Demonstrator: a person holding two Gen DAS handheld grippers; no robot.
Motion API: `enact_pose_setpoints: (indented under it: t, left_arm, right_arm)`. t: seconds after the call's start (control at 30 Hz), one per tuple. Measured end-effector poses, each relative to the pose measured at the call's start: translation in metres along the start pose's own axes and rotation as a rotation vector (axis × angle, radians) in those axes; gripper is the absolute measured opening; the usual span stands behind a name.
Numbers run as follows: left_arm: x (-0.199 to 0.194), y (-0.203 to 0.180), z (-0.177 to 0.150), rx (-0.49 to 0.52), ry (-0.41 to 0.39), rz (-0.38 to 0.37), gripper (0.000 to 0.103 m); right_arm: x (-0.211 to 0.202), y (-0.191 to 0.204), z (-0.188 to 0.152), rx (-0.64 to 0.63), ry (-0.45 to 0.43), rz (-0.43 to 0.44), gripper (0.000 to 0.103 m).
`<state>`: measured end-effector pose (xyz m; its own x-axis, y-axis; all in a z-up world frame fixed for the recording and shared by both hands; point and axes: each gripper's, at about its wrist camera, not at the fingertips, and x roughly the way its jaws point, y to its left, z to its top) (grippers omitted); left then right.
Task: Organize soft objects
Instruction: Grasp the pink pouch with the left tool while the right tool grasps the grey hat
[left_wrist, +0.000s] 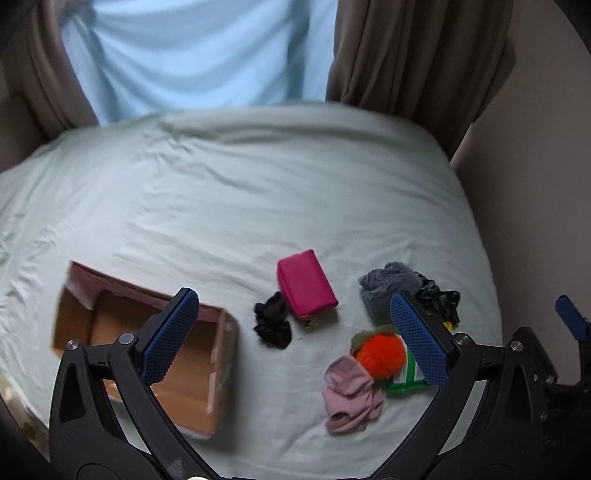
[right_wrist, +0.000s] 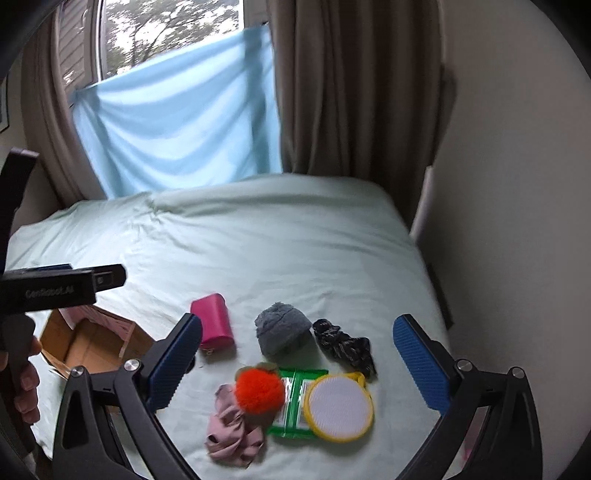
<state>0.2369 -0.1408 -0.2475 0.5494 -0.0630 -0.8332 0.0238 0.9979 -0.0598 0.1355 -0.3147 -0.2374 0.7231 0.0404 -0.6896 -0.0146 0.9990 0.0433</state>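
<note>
Soft things lie on a pale green bed (left_wrist: 221, 192). An open cardboard box (left_wrist: 192, 354) sits at the left; it also shows in the right wrist view (right_wrist: 92, 347). A pink pouch (left_wrist: 306, 284) (right_wrist: 216, 321), a black scrunchie (left_wrist: 273, 325), a grey fuzzy cloth (left_wrist: 388, 284) (right_wrist: 282, 328), a dark patterned cloth (left_wrist: 439, 299) (right_wrist: 345, 345), an orange pompom (left_wrist: 380, 354) (right_wrist: 258, 389), a pink sock (left_wrist: 351, 398) (right_wrist: 232, 432), a green packet (right_wrist: 291, 406) and a yellow-rimmed round pad (right_wrist: 340, 408) lie to its right. My left gripper (left_wrist: 295, 336) and right gripper (right_wrist: 297, 365) hover open and empty above them.
A light blue cloth (right_wrist: 177, 122) hangs over the window between brown curtains (right_wrist: 354, 92) beyond the bed. A wall (right_wrist: 517, 184) runs along the bed's right side. The left gripper's body and the hand on it (right_wrist: 22, 376) show at the left of the right wrist view.
</note>
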Motion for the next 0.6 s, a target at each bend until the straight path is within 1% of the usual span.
enact_pose_setpoints:
  t: [0.03,0.1,0.3,0.4,0.47,0.6]
  left_arm:
    - [0.018,-0.002,0.001,-0.01,0.021,-0.005,0.103]
    - [0.046,-0.004,0.004,-0.026,0.057,-0.008,0.103]
    - [0.131,-0.008,0.005,-0.057,0.155,0.028,0.103]
    - [0.173,-0.007,0.002,-0.083,0.215,0.034,0.103]
    - [0.196,-0.008,-0.001,-0.087,0.25,0.04,0.103]
    - [0.235,-0.008,-0.007,-0.1,0.296,0.057,0.103]
  right_arm:
    - [0.018,-0.002,-0.003,-0.018,0.011,0.013,0.103]
    - [0.042,-0.005,-0.004,-0.046,0.022,0.027,0.103]
    - [0.125,-0.013,-0.018,-0.098,0.063,0.083,0.103]
    - [0.161,-0.015,-0.026,-0.117,0.087,0.109,0.103]
    - [0.182,-0.014,-0.032,-0.133,0.104,0.123,0.103]
    - [0.208,-0.008,-0.043,-0.172,0.13,0.148,0.103]
